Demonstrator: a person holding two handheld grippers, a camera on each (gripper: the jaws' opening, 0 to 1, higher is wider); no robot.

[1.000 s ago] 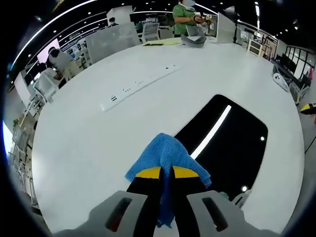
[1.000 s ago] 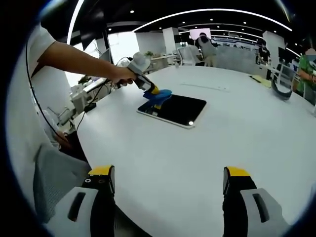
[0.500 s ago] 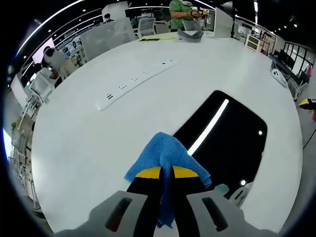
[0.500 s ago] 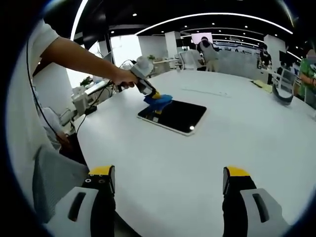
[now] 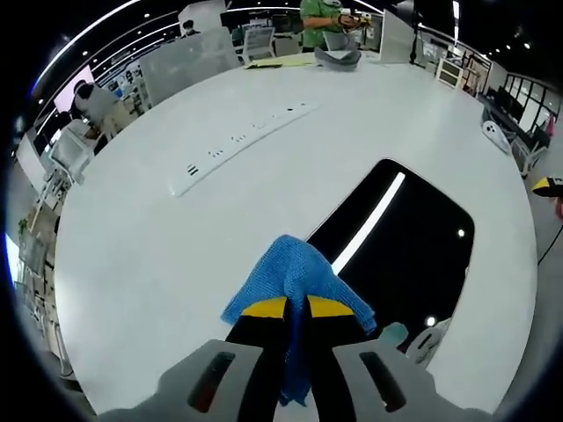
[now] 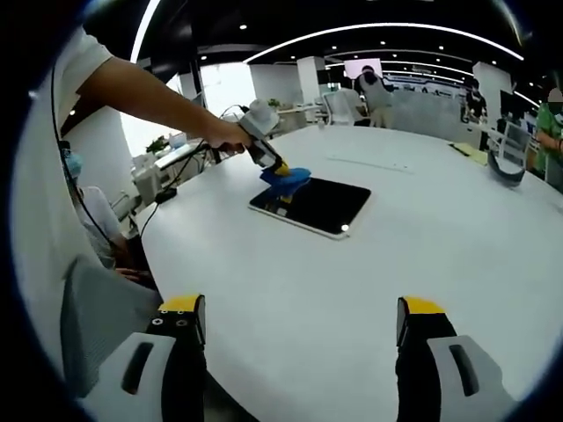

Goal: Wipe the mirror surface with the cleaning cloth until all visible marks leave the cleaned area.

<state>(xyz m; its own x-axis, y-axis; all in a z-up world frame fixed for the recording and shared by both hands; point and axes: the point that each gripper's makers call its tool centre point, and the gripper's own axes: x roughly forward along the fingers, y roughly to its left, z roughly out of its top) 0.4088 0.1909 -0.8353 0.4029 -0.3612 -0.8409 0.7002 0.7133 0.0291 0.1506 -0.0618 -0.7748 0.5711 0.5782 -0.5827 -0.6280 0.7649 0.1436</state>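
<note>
On a wide white desk (image 5: 149, 255) in an open-plan office, the left tongs (image 5: 296, 308) stand pressed together on a blue cleaning cloth (image 5: 295, 277), the knit fabric bunched over their yellow tips and hanging down between the black jaws; in the left gripper view the cloth sits at the mirror's near corner, at about 6 o'clock, while the mirror (image 5: 409, 255), a dark rounded rectangle lying flat on the desk, stretches away toward 2 o'clock and reflects a bright strip of ceiling light and two small lamps; whether the cloth actually touches the glass cannot be told from here. A long white power strip (image 5: 242, 141) lies on the desk toward 11 o'clock, well apart from the mirror; a person in a green top (image 5: 324, 19) stands at the desk's far edge near 12 o'clock. In the right gripper view the right tongs (image 6: 299, 330) are spread wide and hold nothing above bare desk at 6 o'clock; beyond them, toward 12 o'clock, a person's hand (image 6: 227, 136) grips the left tongs, with the cloth over the mirror's left end.
</note>
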